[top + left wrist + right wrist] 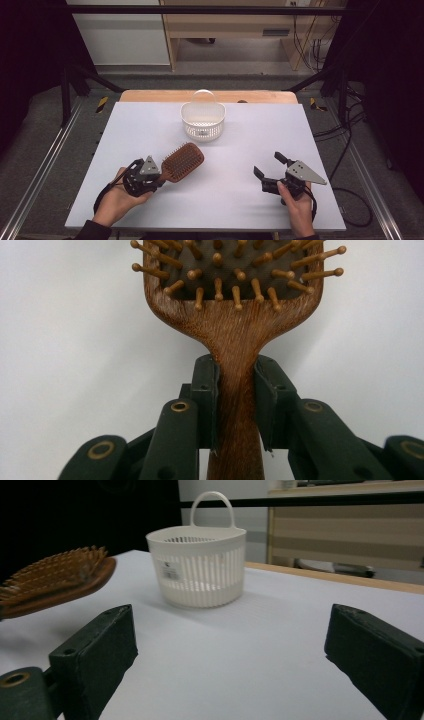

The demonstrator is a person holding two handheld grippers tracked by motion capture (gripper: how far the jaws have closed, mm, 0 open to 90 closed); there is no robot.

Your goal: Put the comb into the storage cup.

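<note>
Left hand-held gripper [159,176] clamped on the narrow neck of the wooden hairbrush [182,161], pads [207,390] pressing both sides of the handle, probably because that slim part fits between them. Brush near the left of the counter [150,125], bristles up, head aimed far and right toward the white basket [203,121] at the far middle; likely bound there. Right hand-held gripper [270,165] at near right, jaws wide apart, nothing between them, apparently waiting.

hairbrush [183,161]: brown wood | basket [202,121]: white, slatted | table [150,125]: white
</note>
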